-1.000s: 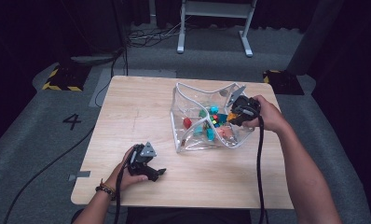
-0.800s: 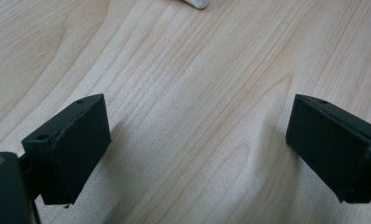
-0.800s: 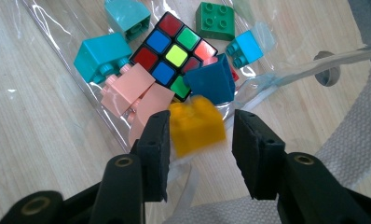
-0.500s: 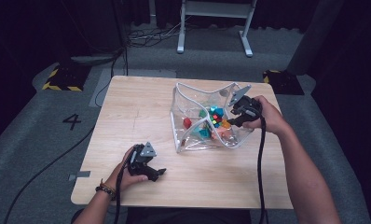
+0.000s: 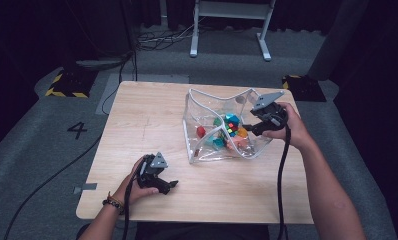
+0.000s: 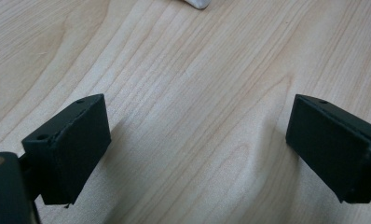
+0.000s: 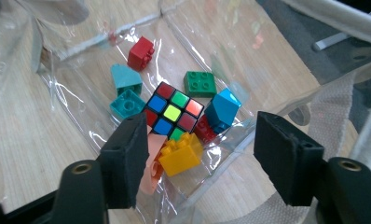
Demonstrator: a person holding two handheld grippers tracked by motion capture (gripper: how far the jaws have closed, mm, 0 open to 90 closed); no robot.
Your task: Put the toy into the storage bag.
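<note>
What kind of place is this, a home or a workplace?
Probably a lab or studio for recording: a wooden table stands alone on grey carpet with a painted number 4, hazard-striped tape and loose cables.

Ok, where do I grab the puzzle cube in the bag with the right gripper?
Come from above through the bag's open top. Grip the cube across two opposite flat sides. The right gripper is open over it, but bricks crowd its lower edge, so the freer sides look safer.

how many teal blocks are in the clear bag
2, both seen in the right gripper view: one teal block with a sloped top, one teal block just below it, studs up, left of the puzzle cube. More may be hidden.
</note>
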